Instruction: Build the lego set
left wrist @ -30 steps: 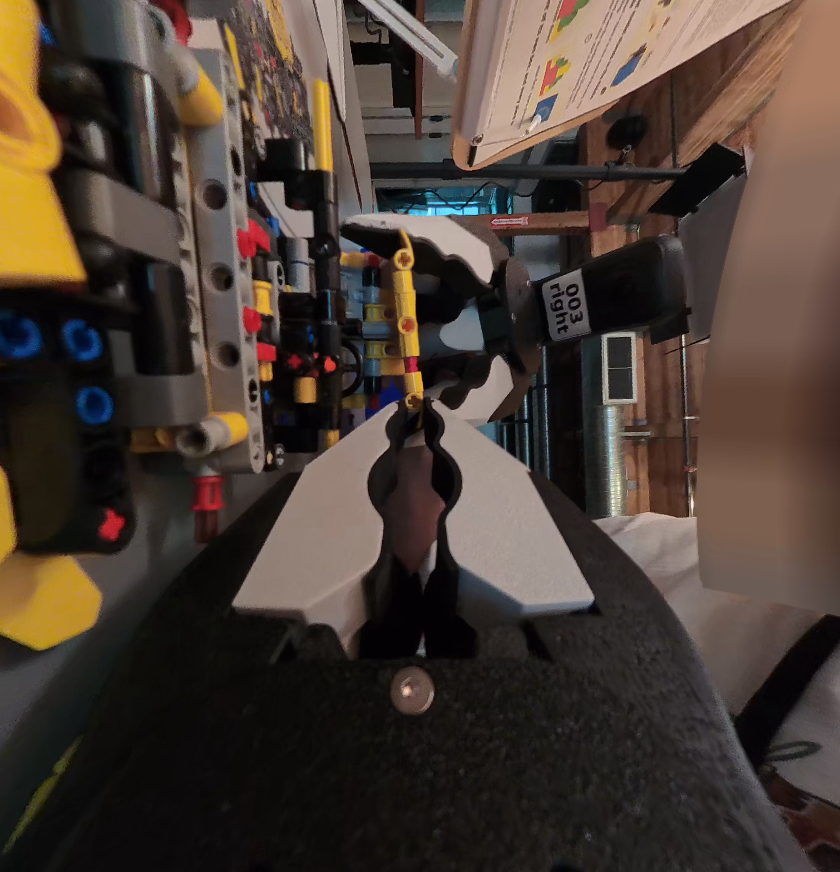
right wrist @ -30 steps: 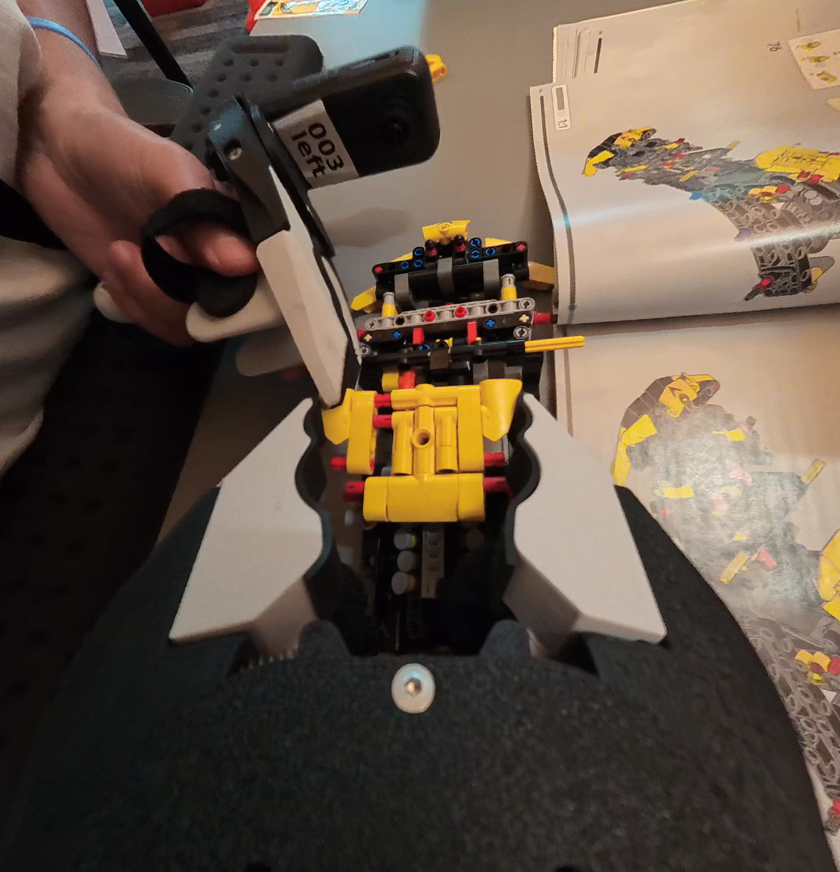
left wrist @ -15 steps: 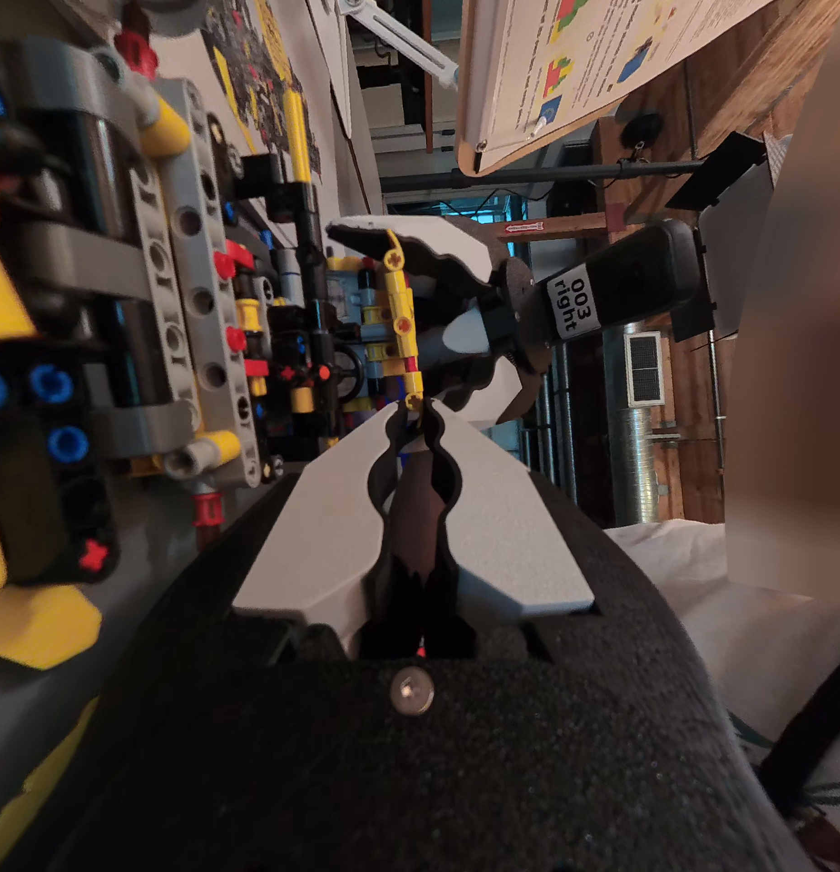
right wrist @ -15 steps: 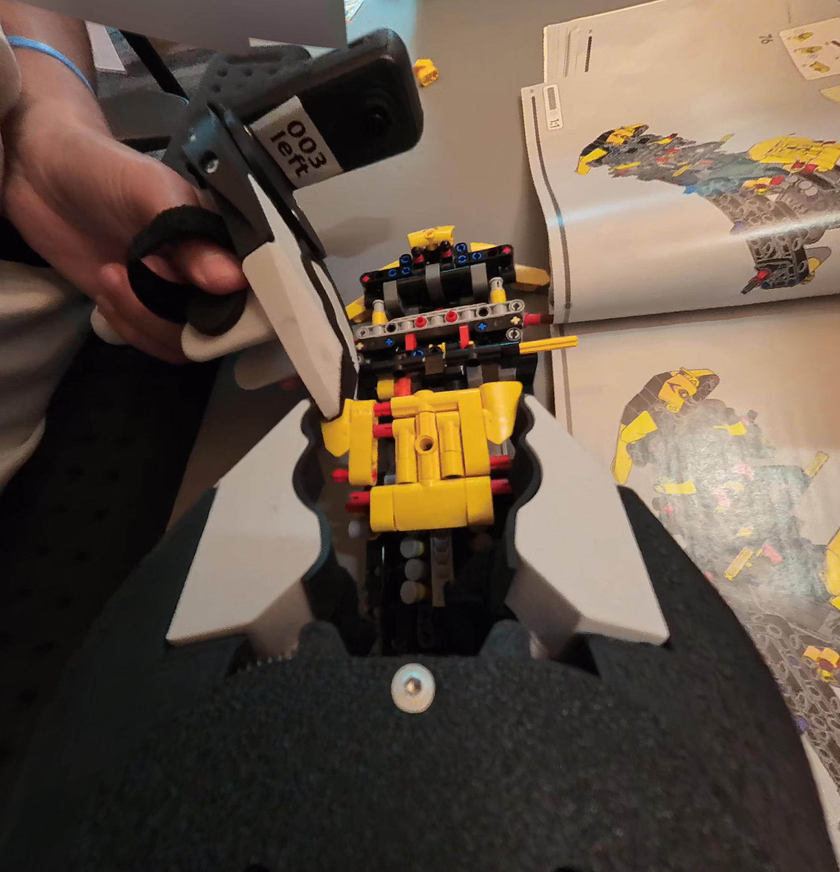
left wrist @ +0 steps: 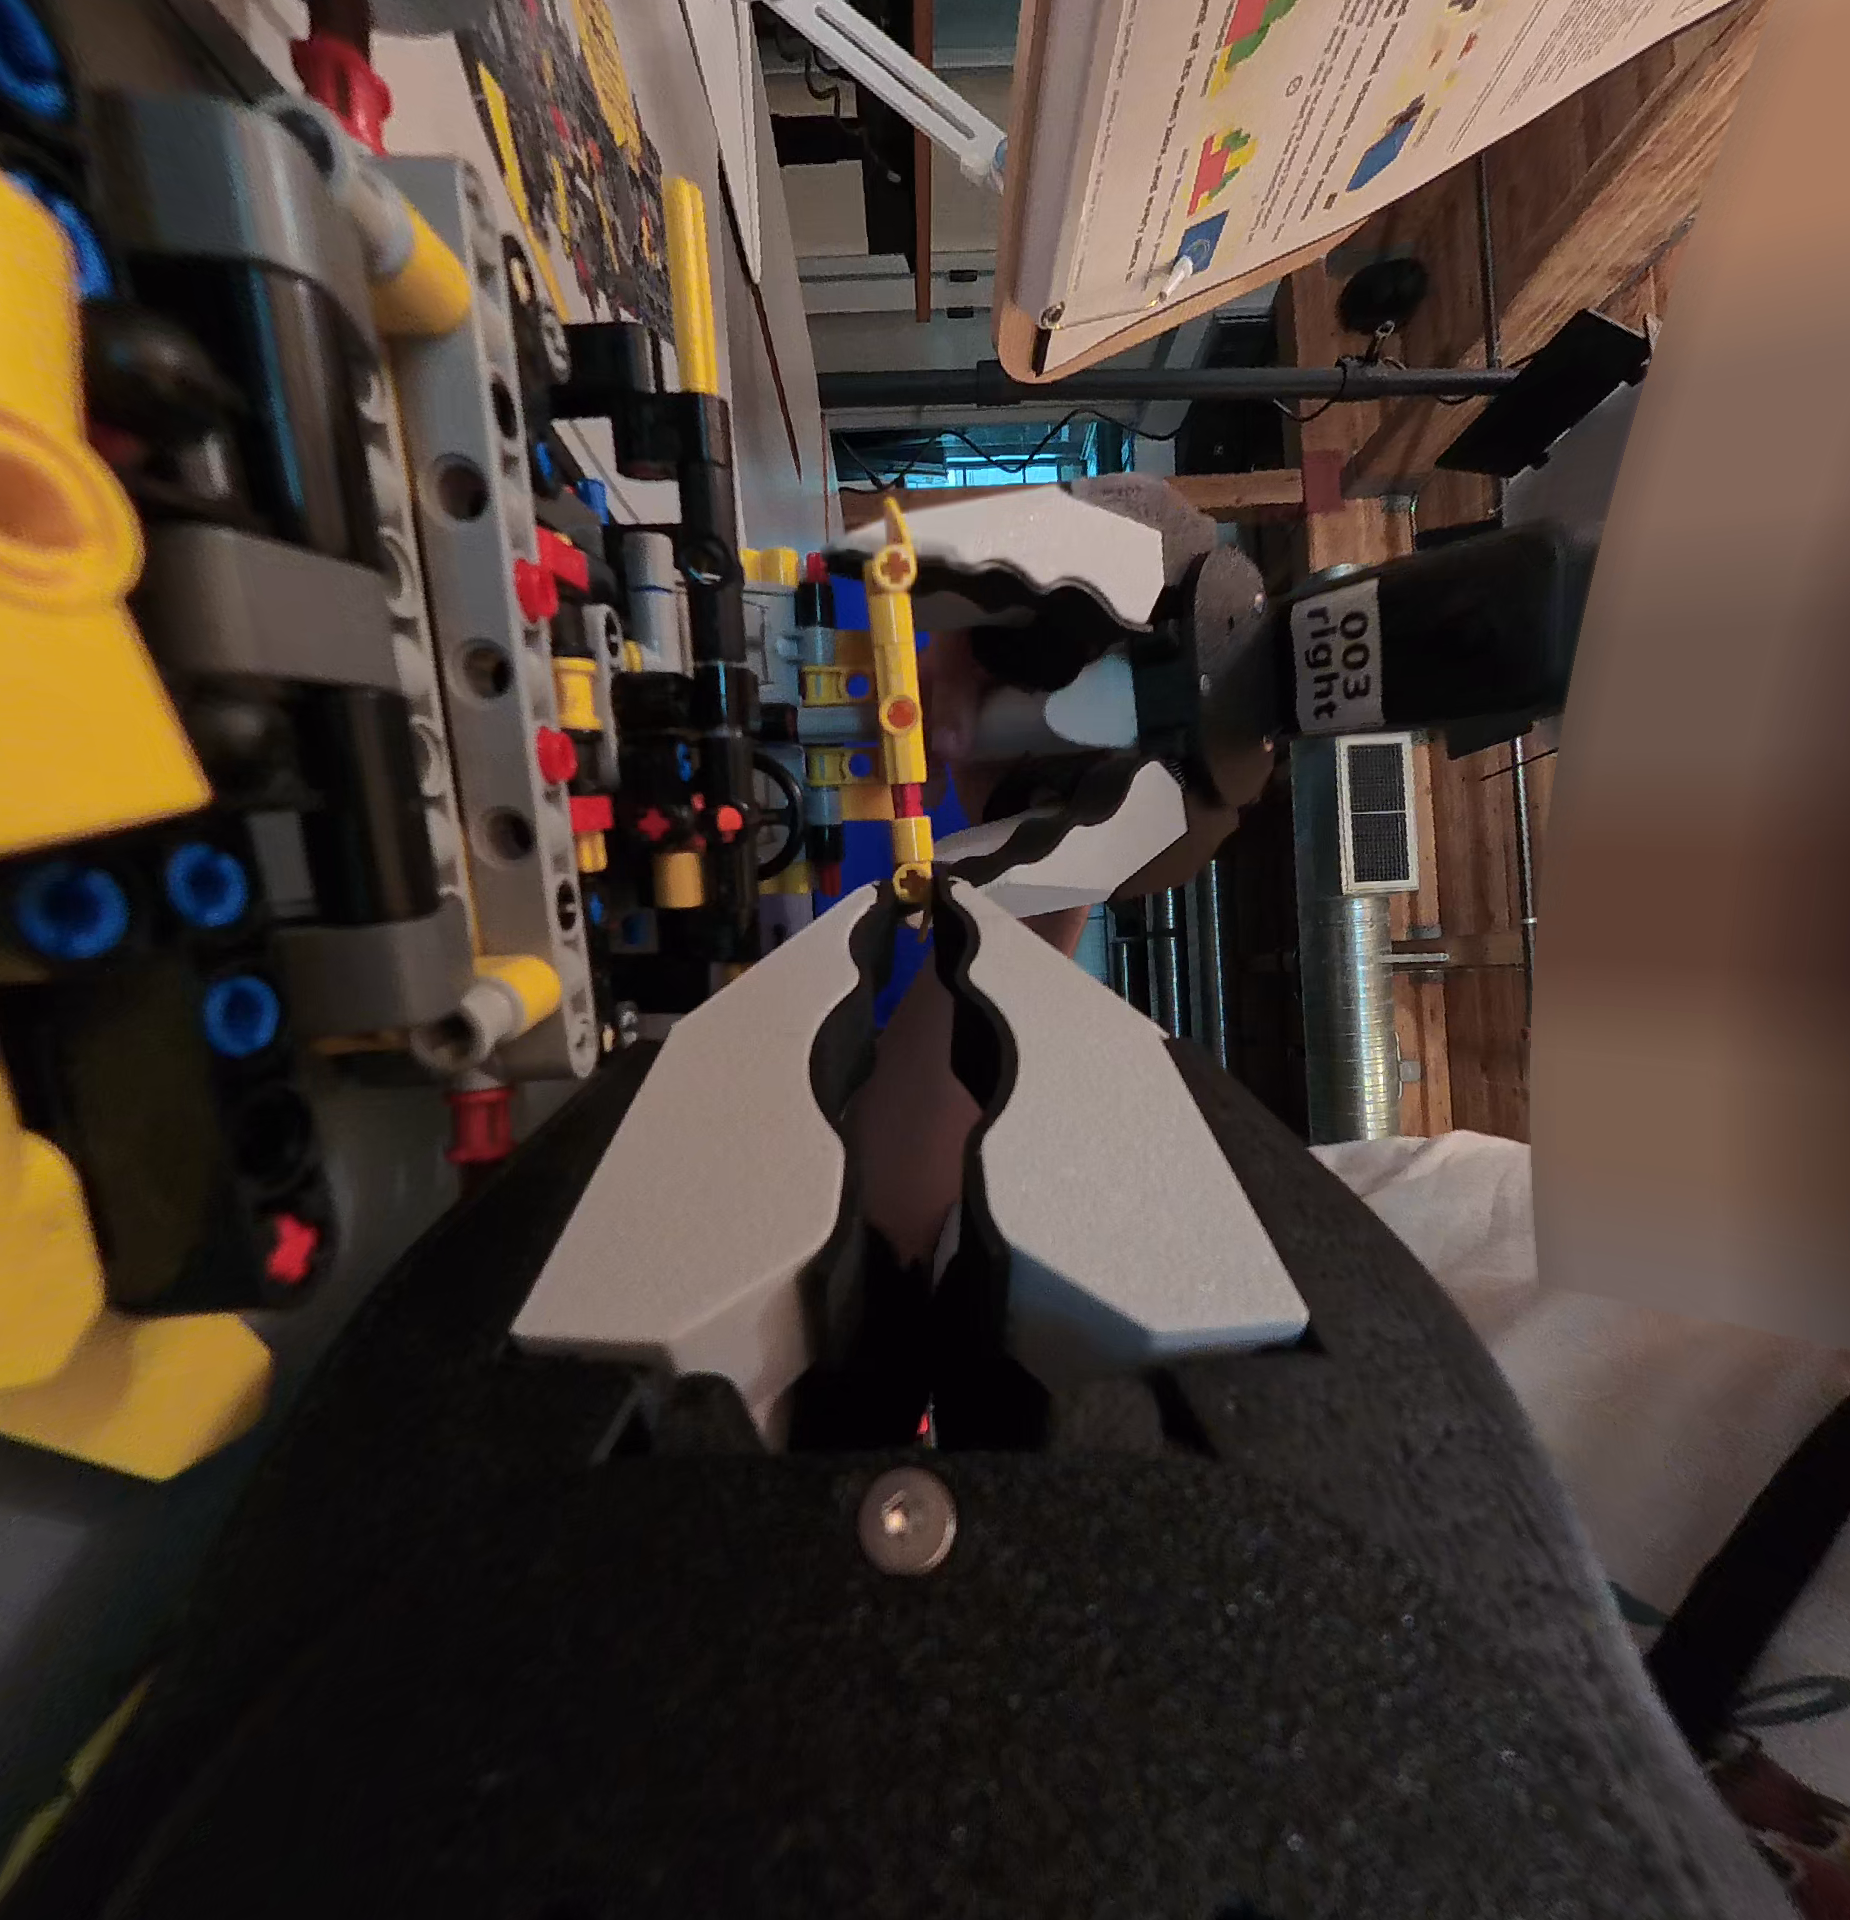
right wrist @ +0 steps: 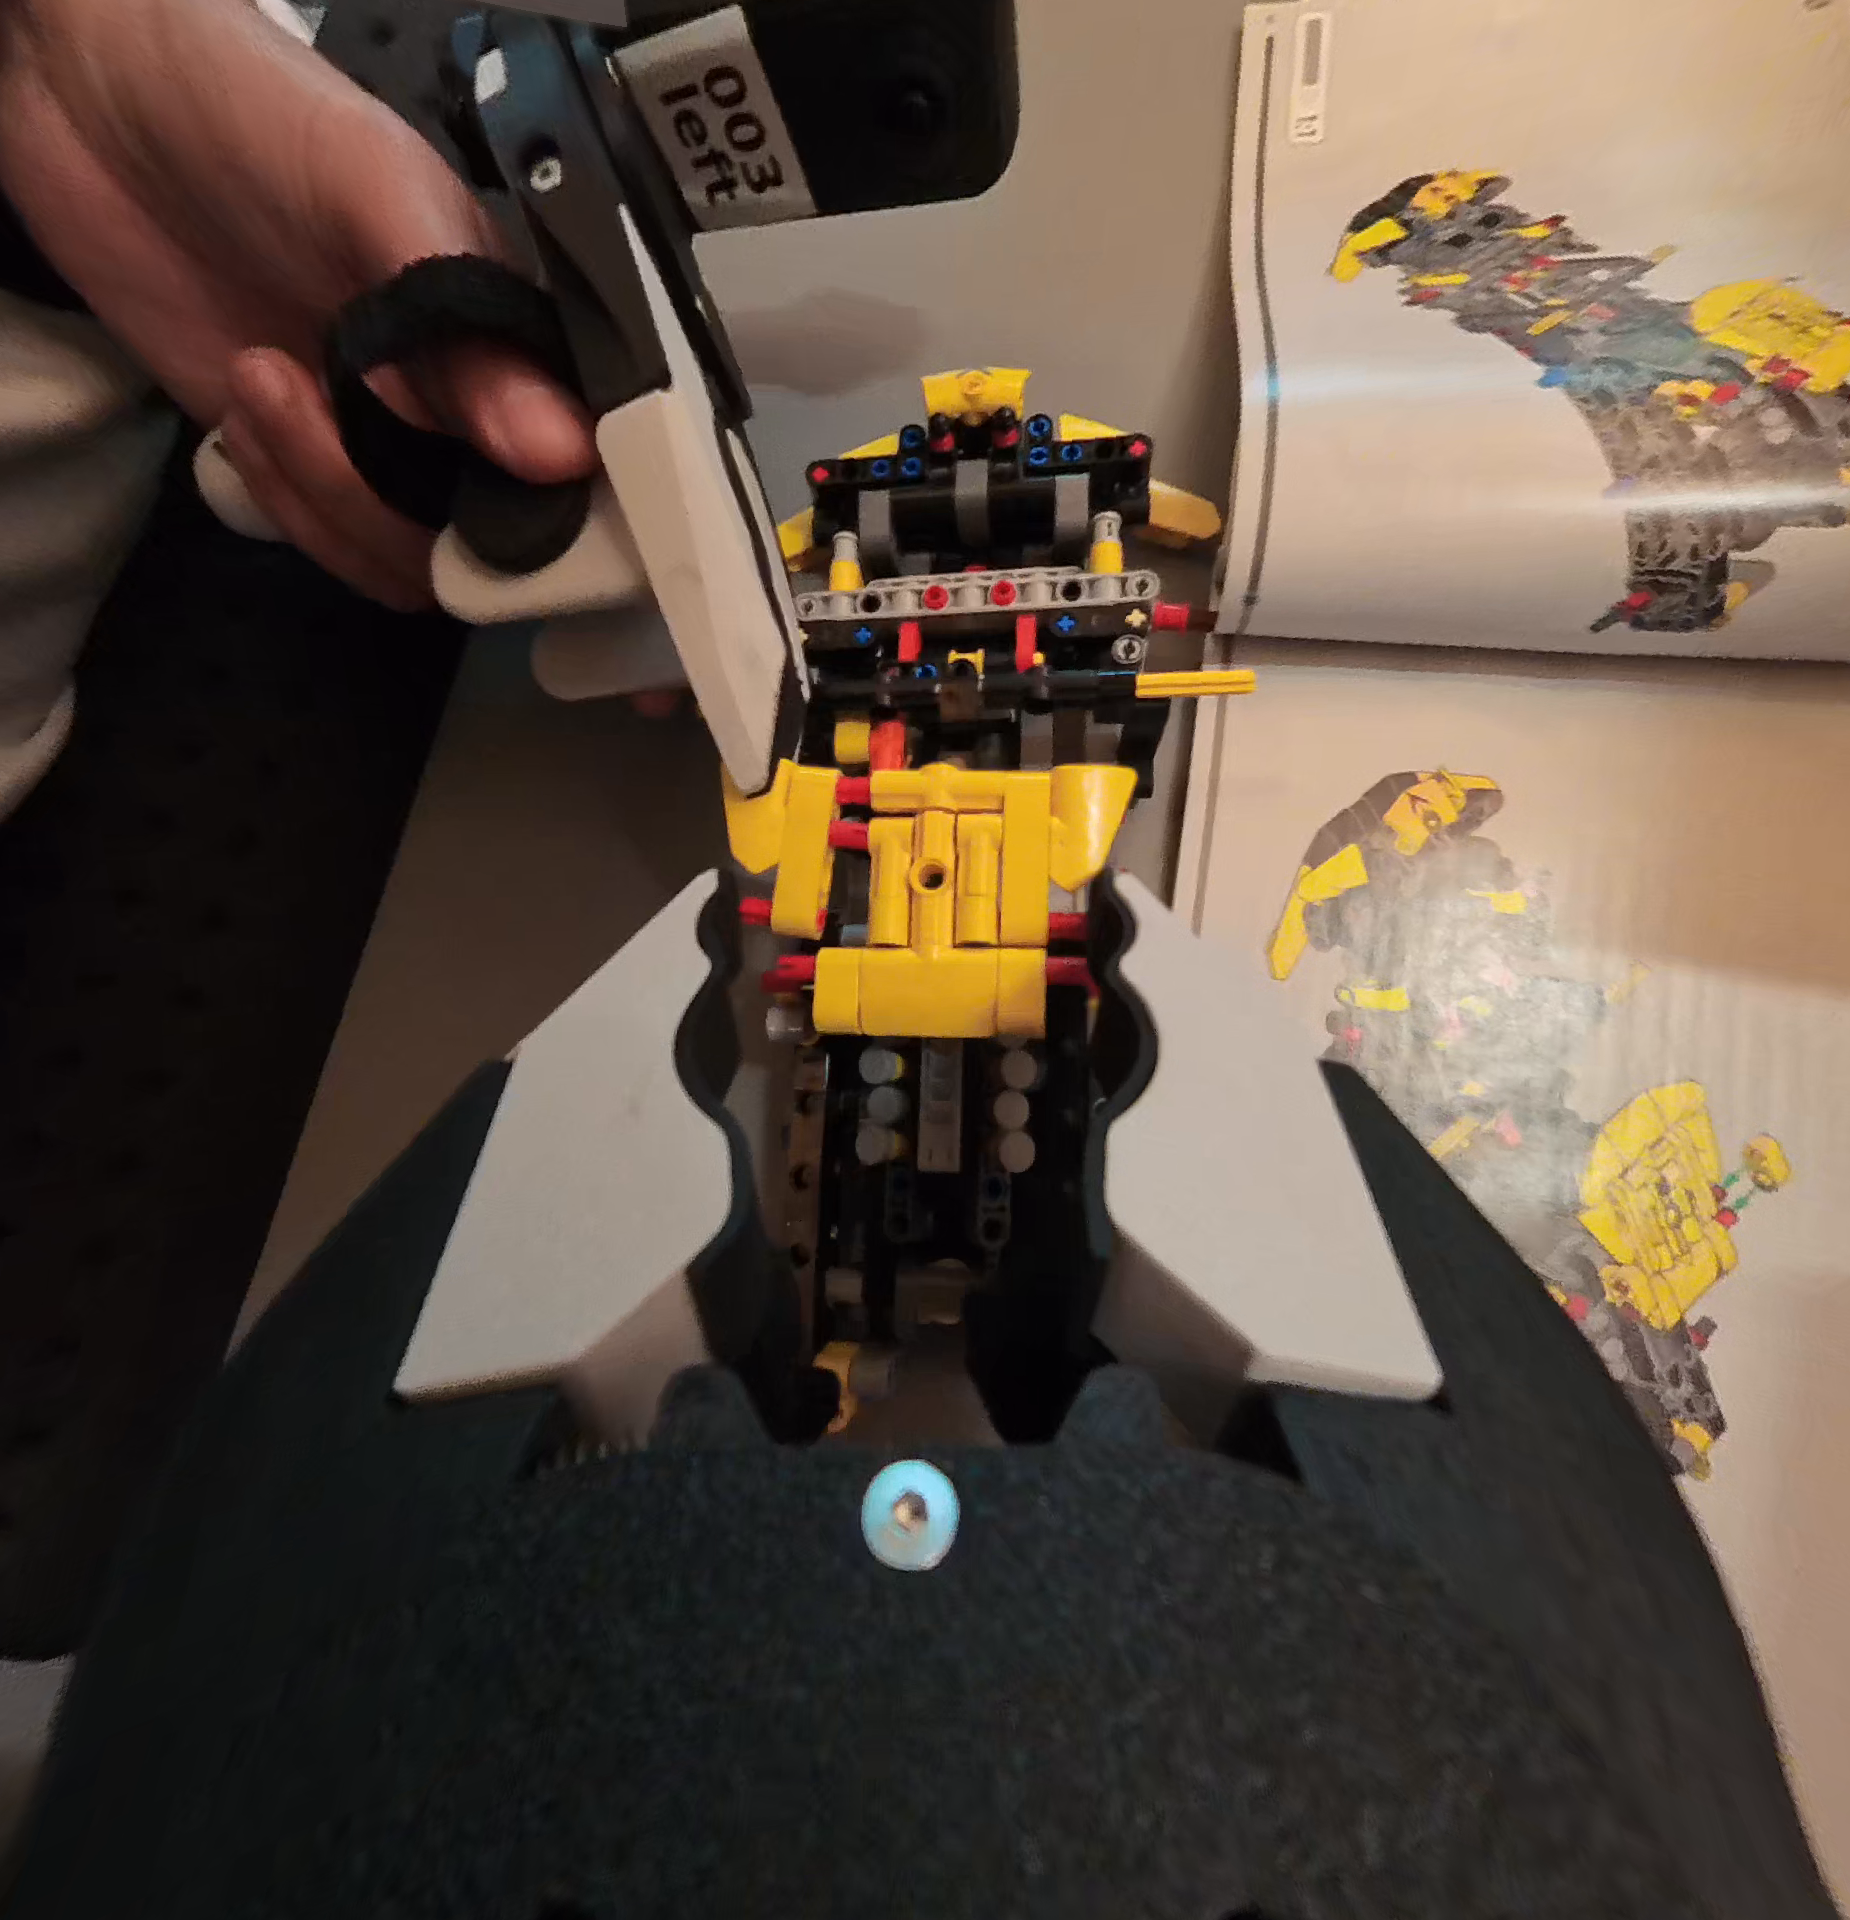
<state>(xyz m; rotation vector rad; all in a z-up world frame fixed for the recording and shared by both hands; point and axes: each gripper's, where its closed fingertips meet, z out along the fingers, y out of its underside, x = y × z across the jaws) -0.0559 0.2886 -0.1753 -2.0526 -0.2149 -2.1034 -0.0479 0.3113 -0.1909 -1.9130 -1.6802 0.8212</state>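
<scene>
The Lego model, yellow, black and grey with red and blue pins, lies lengthwise between my right gripper's fingers, which are shut on its black chassis. My left gripper comes in from the upper left. Its tips are pinched on the edge of the yellow side panel at the model's left corner. In the left wrist view my left gripper is shut at a yellow piece. The model fills the left side there. The right gripper grips its far end.
An open instruction booklet lies on the grey table to the right of the model. A person's hand holds the left gripper. A board with coloured pictures hangs at the top of the left wrist view. Less than 4 cm separates the two grippers' tips.
Both grippers keep their hold. The model and the left gripper have shifted slightly up and away in the right wrist view. The left wrist view has swung a little along the model.
</scene>
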